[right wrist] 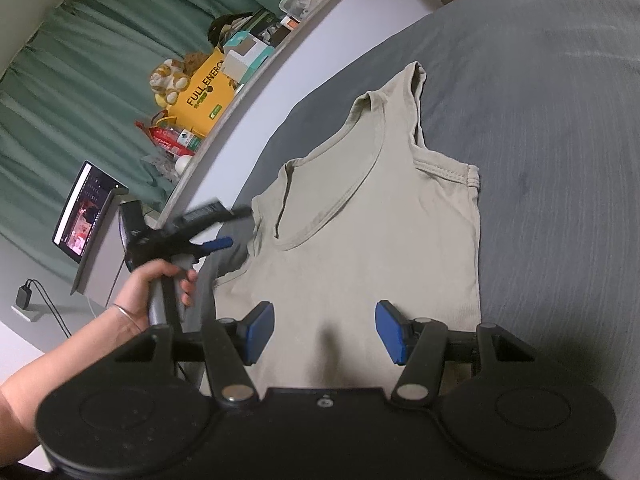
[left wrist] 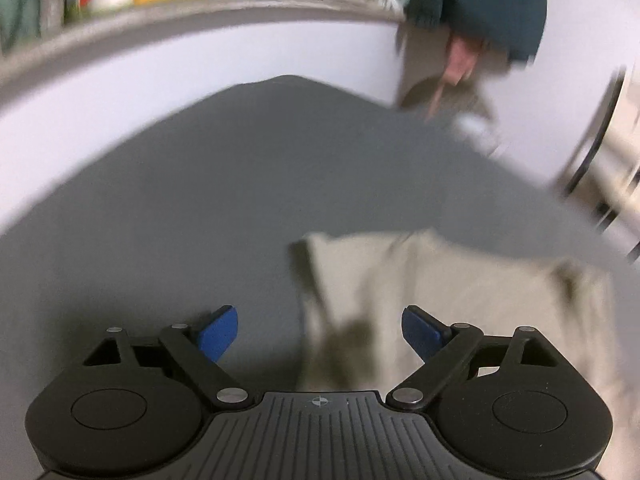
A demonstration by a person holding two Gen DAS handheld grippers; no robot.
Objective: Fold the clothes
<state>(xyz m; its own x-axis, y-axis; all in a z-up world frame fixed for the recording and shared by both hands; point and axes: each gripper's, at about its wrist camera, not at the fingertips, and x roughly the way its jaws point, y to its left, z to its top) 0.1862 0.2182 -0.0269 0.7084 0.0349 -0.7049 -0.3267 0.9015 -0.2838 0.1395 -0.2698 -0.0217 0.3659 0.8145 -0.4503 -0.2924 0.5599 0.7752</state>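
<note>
Curtain [right wrist: 80, 68] fabric in green hangs at the far left of the right wrist view, with a lit tablet screen [right wrist: 86, 210] propped below it. Next comes a ledge [right wrist: 256, 76] crowded with small items, among them a yellow box [right wrist: 206, 94] and a plush toy [right wrist: 170, 78]. A person's left hand [right wrist: 154, 294], a thin bracelet on the wrist, grips the handle of the left gripper [right wrist: 234, 226], which hangs just beside the left edge of the garment. Its own camera, a blurred picture, shows its blue pads [left wrist: 218, 338] spread wide apart with nothing pressed between them; only the left edge of the cloth lies beneath the gap.

In the middle, a beige sleeveless top [right wrist: 372, 220] lies flat on a grey bed cover [right wrist: 540, 140], neckline towards the ledge and one shoulder strap folded over at the upper right. The right gripper [right wrist: 324, 332] hovers over the hem end of the top, its two blue pads partly apart, the cloth below them and nothing clamped; whether the tips touch the fabric cannot be told.

To the right, the grey cover stretches on bare. In the left wrist view, at upper right, a dark teal sleeve [left wrist: 500, 4] and a blurred hand [left wrist: 460, 60] of a person show above the bed
</note>
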